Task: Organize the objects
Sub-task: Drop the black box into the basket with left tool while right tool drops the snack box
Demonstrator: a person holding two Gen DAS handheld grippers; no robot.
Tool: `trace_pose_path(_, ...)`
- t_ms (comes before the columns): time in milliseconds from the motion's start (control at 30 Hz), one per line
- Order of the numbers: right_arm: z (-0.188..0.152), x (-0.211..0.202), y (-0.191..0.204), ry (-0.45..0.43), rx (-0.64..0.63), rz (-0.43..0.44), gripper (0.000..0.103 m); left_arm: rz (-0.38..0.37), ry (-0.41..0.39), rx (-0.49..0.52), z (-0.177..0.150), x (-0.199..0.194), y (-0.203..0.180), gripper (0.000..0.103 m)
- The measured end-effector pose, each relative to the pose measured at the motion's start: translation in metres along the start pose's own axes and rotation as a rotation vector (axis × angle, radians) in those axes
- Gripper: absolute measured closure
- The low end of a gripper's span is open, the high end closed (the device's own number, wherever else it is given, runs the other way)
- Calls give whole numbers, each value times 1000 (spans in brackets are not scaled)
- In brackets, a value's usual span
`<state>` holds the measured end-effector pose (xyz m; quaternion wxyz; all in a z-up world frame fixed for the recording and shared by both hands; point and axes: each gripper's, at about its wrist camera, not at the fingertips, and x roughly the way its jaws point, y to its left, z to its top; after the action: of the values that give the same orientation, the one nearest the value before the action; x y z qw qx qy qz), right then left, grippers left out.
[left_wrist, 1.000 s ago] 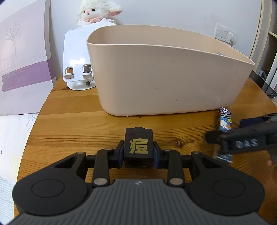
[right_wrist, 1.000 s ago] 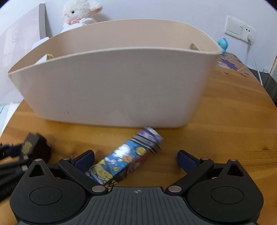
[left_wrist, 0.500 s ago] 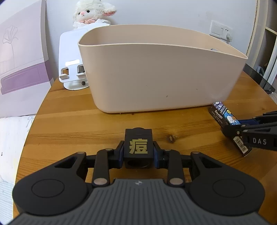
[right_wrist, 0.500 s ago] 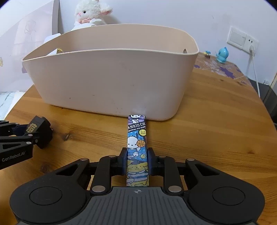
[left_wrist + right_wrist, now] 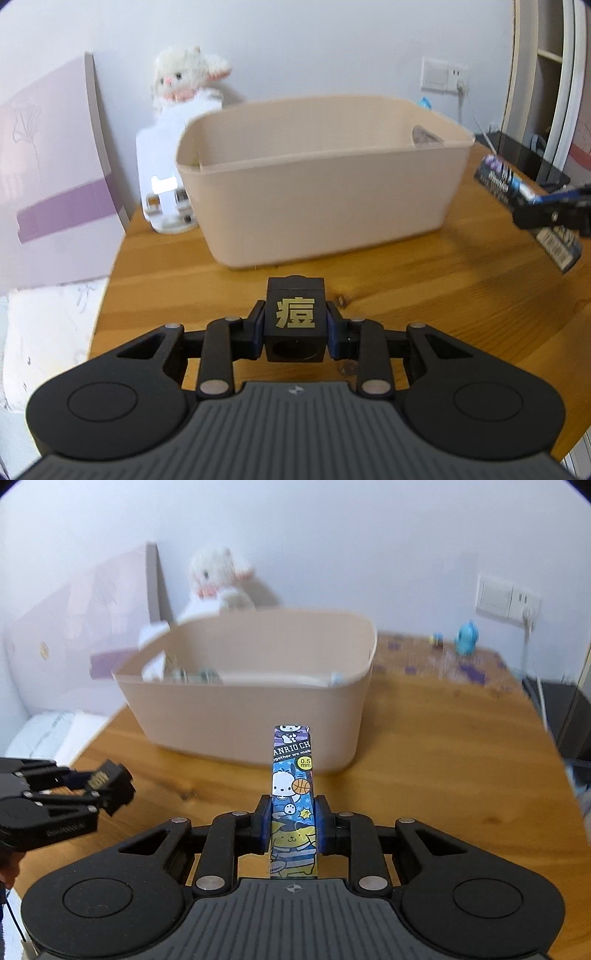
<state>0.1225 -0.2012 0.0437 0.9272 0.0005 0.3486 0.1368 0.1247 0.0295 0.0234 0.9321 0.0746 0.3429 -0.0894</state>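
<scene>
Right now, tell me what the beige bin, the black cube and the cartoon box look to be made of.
Beige bin: likely moulded plastic, matte; thin rounded rim, uniform colour.
Black cube: hard, probably plastic, satin; crisp edges, gold printed character, round hole in one face.
Cartoon box: looks like printed card or thin plastic, glossy; sharp folds, full-colour print.
Table: wood, visible grain and knots.

1. The left gripper (image 5: 295,328) is clamping a black cube (image 5: 295,319) with a gold character at lower centre of the frame.
2. A beige bin (image 5: 321,192) is sitting on the wooden table (image 5: 424,288) at mid-frame.
3. At the right edge, the right gripper (image 5: 554,212) is gripping a blurred patterned box (image 5: 498,177), which is tilting.
4. A plush lamb (image 5: 188,79) is sitting at upper left, behind the bin.
</scene>
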Motion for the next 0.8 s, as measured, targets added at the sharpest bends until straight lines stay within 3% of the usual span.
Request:
trace_pose_path(300,43,-27,-9,-158,-16,21,82,12,-148,-7,48,-36,-4,69)
trace_pose_path(533,82,-28,-9,-284,-42,-21,82,46,-228,-21,95,-32,-4,69)
trace_pose_path(800,121,11,-13,-313,10,-46,82,70,-177,-37,133,17,-12,69)
